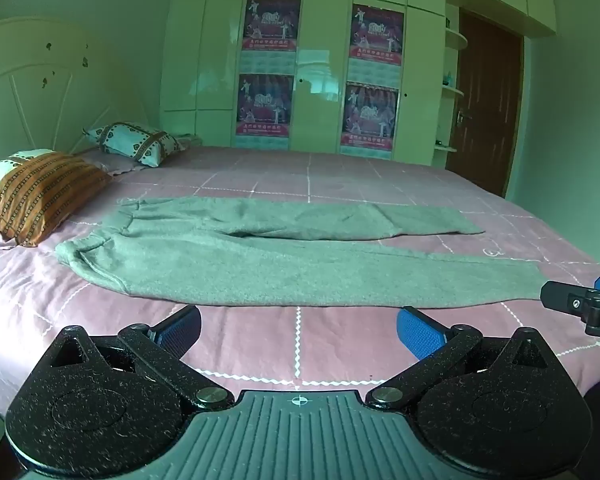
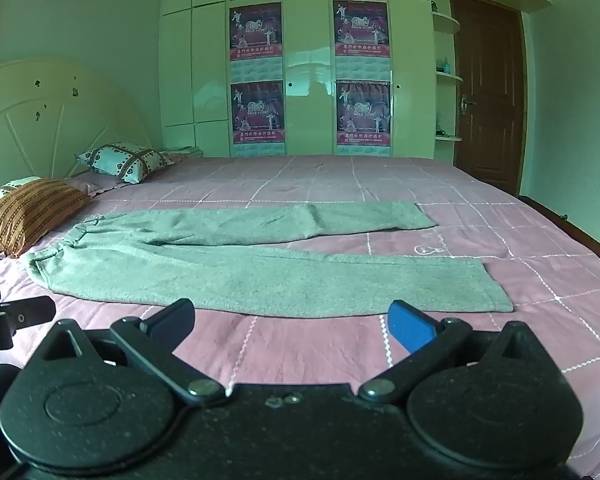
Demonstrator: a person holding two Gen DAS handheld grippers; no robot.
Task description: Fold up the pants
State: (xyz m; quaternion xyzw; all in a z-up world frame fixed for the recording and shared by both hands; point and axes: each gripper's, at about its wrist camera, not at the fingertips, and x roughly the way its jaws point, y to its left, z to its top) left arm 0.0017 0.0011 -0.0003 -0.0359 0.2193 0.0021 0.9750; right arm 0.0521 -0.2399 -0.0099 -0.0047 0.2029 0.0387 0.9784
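The wide pink checked bedspread point(image 1: 340, 184) is carrying long grey fleece pants point(image 1: 260, 264), lying flat near its front edge, legs apart, ready for folding. You are holding your left gripper point(image 1: 299, 330) and right gripper point(image 2: 291, 322) spread, empty, facing them.

Pink bed point(image 1: 340, 344), two pillows point(image 1: 40, 196), postered wardrobe point(image 1: 320, 60), brown door point(image 1: 484, 100).

Both rigs were the same build: left gripper point(image 1: 299, 332) had speckled black teardrop arms, silver pivot screws, blue textured pads point(image 1: 419, 333), a ribbed grey base with a crosshair mark. Right gripper point(image 2: 292, 326) matched, base plain black and dusty.
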